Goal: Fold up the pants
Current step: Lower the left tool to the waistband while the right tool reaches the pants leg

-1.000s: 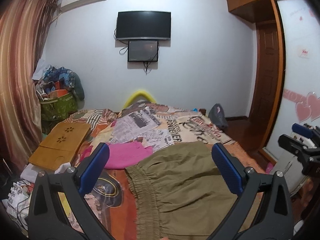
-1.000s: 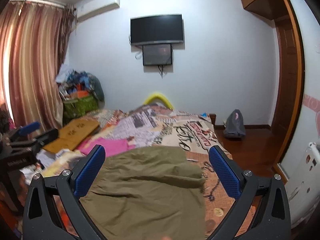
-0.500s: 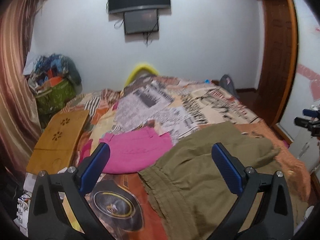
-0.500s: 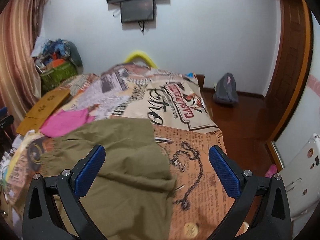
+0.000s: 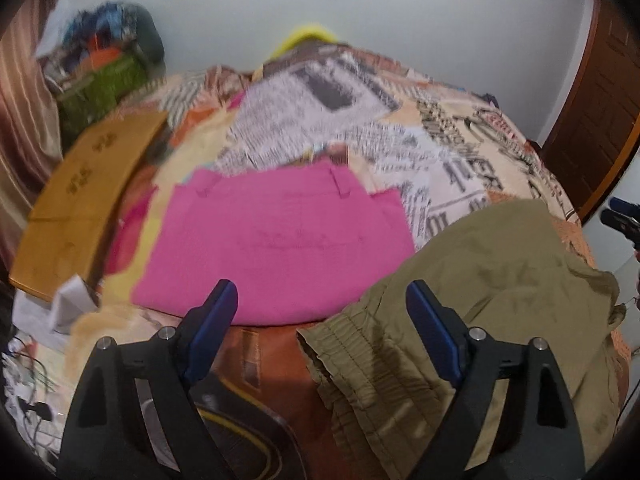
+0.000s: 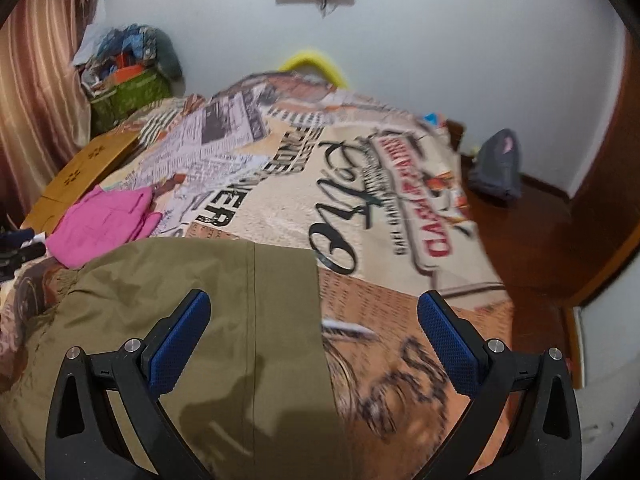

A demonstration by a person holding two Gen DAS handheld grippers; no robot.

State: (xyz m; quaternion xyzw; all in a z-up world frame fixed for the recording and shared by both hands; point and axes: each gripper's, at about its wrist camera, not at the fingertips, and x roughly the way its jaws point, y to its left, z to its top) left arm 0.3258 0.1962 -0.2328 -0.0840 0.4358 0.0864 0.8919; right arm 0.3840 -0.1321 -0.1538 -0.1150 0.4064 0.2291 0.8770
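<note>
The olive-green pants (image 5: 492, 280) lie spread on the bed (image 6: 400, 200), near its foot edge, loosely rumpled and not yet folded. The gathered elastic waistband (image 5: 360, 356) is bunched toward the left side of the bed; the legs run across toward the right side, ending in a straight hemmed edge (image 6: 316, 320). Soft creases cross the thin, matte fabric.

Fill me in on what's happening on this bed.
A person holds a gripper in each hand above olive-green pants spread on the patterned bedspread. The left gripper, its jaws just closing slightly, is open over the elastic waistband; the right gripper is open over the hem end. Nothing is gripped. Folded pink pants lie beside.
</note>
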